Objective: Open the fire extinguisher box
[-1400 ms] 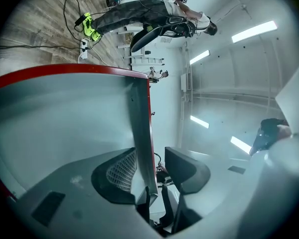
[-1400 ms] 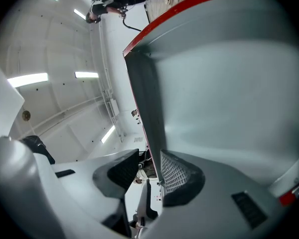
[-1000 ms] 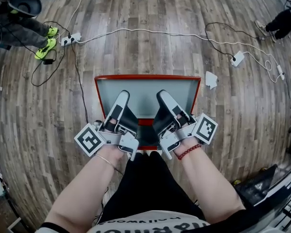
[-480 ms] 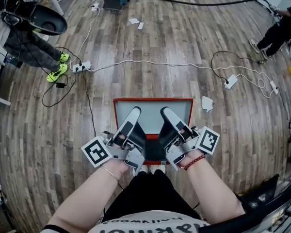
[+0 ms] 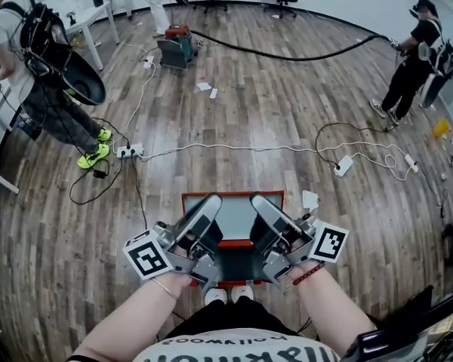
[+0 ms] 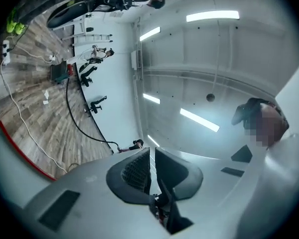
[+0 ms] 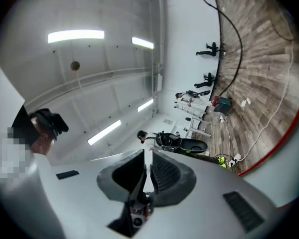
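**Box on the floor beneath two raised, empty grippers**

Nearest the camera, the person's forearms reach forward side by side. The left gripper (image 5: pixel 209 204) and the right gripper (image 5: pixel 260 202) are held level with each other, both tilted upward. Each gripper view looks mostly at ceiling lights and far walls rather than at the task's thing. The jaws of both have just been closing. Each pair now stands almost together, with only a thin slit between the ribbed pads and nothing in it.

The fire extinguisher box (image 5: pixel 235 216) lies flat on the wooden floor at the person's white shoes (image 5: pixel 230 293), its grey front panel facing up inside a red frame. In the head view it shows between and under the two grippers. It therefore lies below the fingers and well apart from them, off the line they point along. Only its red rim shows, at the lower outer edge of each gripper view. Its longer side seems to run across in front of the person, and it sits centred, so neither hand looks nearer. The panel appears still shut.

Beyond the box, a white cable (image 5: pixel 234 149) and a power strip (image 5: pixel 128 151) lie on the floor, with other people standing farther off.
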A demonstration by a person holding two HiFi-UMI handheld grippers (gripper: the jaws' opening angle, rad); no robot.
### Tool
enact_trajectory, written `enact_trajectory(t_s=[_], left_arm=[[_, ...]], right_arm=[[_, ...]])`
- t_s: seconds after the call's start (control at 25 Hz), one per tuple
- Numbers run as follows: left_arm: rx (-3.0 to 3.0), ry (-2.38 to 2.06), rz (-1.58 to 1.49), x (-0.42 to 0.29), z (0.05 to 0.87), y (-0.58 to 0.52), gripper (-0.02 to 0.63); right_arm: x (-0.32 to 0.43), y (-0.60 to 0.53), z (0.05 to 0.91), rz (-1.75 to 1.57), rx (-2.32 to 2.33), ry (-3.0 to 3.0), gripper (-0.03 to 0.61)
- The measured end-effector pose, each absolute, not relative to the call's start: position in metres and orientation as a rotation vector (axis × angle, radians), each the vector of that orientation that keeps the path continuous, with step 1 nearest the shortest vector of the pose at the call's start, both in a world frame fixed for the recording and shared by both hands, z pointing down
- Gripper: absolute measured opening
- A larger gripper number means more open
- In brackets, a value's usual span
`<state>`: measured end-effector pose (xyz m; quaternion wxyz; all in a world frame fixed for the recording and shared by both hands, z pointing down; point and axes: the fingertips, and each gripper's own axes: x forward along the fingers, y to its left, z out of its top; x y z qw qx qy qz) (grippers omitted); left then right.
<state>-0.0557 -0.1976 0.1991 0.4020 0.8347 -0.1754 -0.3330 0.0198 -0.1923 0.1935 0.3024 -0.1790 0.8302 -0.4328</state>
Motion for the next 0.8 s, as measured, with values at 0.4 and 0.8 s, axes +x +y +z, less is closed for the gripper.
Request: enact_trajectory(t_s=[0.4,0.8], left_arm=[[2.467,-0.461,-0.505,-0.034,0.159,-0.154,0.02],[2.706,-0.455,-0.319,-0.019,0.165,-0.128,0.006]], right_arm=[[-0.014,-0.134,0.162,-0.81,-0.511,2.756,0.023],[-0.014,-0.113,0.176,-0.599,-0.548,3.003,0.023]])
